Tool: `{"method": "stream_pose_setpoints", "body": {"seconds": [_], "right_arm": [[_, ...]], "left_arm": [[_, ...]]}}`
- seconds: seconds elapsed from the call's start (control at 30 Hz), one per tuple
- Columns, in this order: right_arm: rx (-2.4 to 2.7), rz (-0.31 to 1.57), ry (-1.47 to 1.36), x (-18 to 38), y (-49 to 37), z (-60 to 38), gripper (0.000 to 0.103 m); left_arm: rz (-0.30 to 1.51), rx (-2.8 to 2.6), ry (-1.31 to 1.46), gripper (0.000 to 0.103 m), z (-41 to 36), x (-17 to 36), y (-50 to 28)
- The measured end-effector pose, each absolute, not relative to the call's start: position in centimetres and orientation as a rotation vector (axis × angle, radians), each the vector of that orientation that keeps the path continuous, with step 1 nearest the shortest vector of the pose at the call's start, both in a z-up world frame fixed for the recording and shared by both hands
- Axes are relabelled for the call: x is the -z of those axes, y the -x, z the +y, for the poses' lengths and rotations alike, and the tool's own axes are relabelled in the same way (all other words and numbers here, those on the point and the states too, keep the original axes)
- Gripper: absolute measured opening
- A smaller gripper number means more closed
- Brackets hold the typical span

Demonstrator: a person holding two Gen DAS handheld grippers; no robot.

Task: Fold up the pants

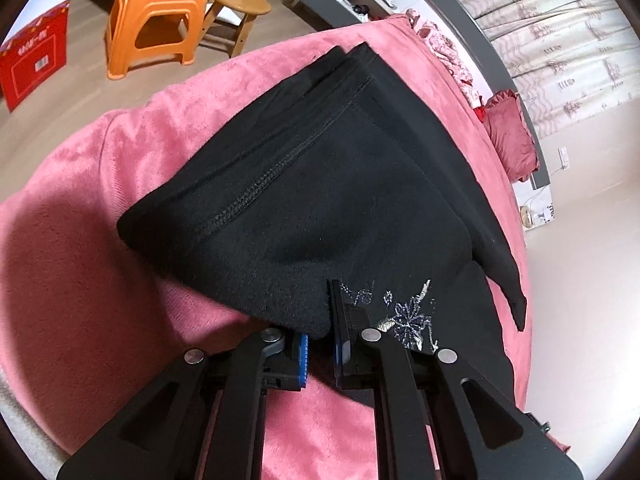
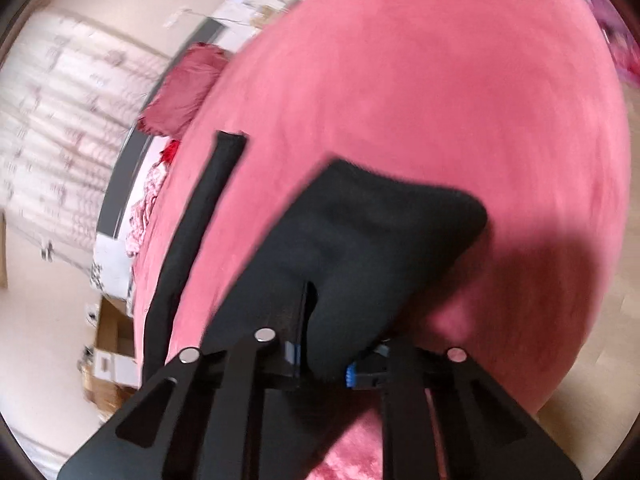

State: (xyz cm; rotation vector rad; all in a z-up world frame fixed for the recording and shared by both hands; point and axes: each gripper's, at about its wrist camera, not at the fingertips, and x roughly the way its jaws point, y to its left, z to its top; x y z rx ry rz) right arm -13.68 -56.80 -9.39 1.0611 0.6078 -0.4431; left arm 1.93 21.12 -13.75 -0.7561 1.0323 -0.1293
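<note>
Now — left claw [image 1: 320, 344] pinching black pants [image 1: 320, 184] | right claw [image 2: 324, 356] — blurred, seemingly pinching pants too

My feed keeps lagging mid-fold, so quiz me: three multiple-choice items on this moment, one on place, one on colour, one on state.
1. Where do the pants lie?
A. on the pink blanket
B. on the wooden floor
C. on the orange stool

2. What colour are the pants?
A. grey
B. black
C. blue

3. What is the left tool doing?
A. hanging open above the cloth
B. gripping the round wooden stool
C. pinching pants fabric

Answers: 1 A, pink blanket surrounds the cloth on all sides; 2 B, the fabric is black with silver embroidery; 3 C, a fold of cloth sits between its fingers, as with the right tool.
</note>
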Motion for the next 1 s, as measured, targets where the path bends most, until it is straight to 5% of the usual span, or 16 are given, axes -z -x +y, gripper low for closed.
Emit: {"method": "stream_pose_setpoints", "body": {"seconds": [0.17,0.43,0.53,0.57,0.6,0.63,0.67,0.7,0.73,0.8,0.9,1.0], "right_arm": [[0.461,0.496,-0.952,6.1,15.2,-57.1,0.010],[0.583,0.619,-1.050,12.0,15.9,-58.4,0.010],[0.611,0.640,-1.030,11.5,15.7,-58.7,0.018],[0.645,0.668,-0.988,10.9,15.2,-58.6,0.025],[0.681,0.687,-0.951,10.3,14.6,-58.4,0.043],[0.756,0.707,-0.884,9.3,14.1,-58.0,0.053],[0.840,0.700,-0.819,8.1,13.8,-57.3,0.080],[0.895,0.669,-0.770,7.1,13.6,-56.5,0.092],[0.905,0.641,-0.734,6.4,13.4,-55.6,0.092],[0.857,0.643,-0.668,5.6,11.7,-53.9,0.092],[0.739,0.709,-0.537,5.6,7.5,-49.6,0.095],[0.553,0.781,-0.427,6.5,2.7,-43.7,0.098]], "left_arm": [[1.033,0.126,0.808,0.008,22.0,13.6,-1.3],[1.060,0.108,0.818,0.008,22.0,14.1,-1.5],[1.035,0.083,0.835,0.011,22.7,13.7,-1.2],[1.029,0.070,0.834,0.011,22.9,13.5,-1.1],[1.025,0.058,0.831,0.014,23.1,13.3,-0.9],[1.018,0.037,0.821,0.016,23.3,13.1,-0.8],[1.002,-0.011,0.793,0.020,23.5,12.5,-0.4],[0.988,-0.053,0.770,0.028,23.8,12.0,-0.1],[0.974,-0.093,0.749,0.035,24.0,11.6,0.2],[0.890,-0.196,0.711,0.071,25.0,10.1,1.3],[0.764,-0.329,0.682,0.089,26.3,8.4,2.3],[0.759,-0.335,0.650,0.089,26.3,8.0,1.5]]}}
